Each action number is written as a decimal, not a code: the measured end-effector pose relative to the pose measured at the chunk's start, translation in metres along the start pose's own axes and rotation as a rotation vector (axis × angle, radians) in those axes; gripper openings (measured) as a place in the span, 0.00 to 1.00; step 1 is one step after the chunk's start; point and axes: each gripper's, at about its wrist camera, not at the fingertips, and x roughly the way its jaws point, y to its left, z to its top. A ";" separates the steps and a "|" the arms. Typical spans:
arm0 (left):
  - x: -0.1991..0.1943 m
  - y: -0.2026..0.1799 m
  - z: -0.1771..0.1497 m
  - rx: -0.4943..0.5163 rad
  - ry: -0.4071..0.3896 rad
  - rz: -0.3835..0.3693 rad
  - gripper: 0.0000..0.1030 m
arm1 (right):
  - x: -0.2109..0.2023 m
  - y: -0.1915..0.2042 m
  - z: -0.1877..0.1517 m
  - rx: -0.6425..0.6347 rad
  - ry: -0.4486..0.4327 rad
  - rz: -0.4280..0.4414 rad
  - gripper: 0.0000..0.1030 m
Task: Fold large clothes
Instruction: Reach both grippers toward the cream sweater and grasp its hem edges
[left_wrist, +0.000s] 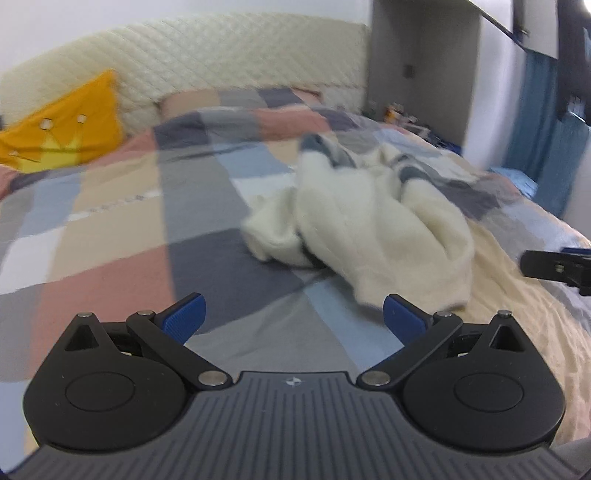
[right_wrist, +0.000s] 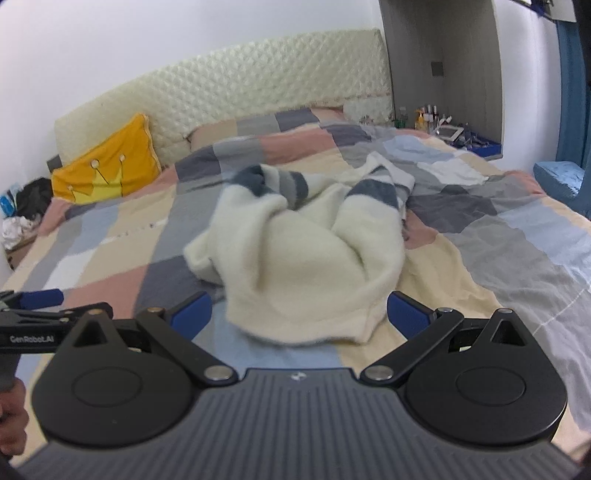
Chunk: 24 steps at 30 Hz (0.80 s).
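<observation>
Cream fuzzy sweater (right_wrist: 295, 254) lies bunched mid-bed, striped sleeves toward the headboard (right_wrist: 236, 85), hem edge just ahead of the right hand-held gripper (right_wrist: 299, 314), nearer than the left hand-held gripper (left_wrist: 293, 317); both spread wide, holding nothing.

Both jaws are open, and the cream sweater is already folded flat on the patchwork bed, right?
Not quite. The jaws of the left gripper and right gripper are open, but the cream sweater lies in a crumpled heap, not folded flat, on the patchwork bed. The right wrist view shows it best.
</observation>
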 end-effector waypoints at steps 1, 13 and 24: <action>0.012 -0.003 -0.001 0.009 0.013 -0.013 1.00 | 0.009 -0.004 -0.001 -0.002 0.014 0.003 1.00; 0.122 -0.035 -0.022 0.131 0.130 -0.079 1.00 | 0.095 -0.034 -0.032 -0.049 0.177 -0.050 1.00; 0.168 -0.060 -0.022 0.174 0.117 -0.038 0.99 | 0.128 -0.038 -0.045 -0.062 0.227 -0.031 1.00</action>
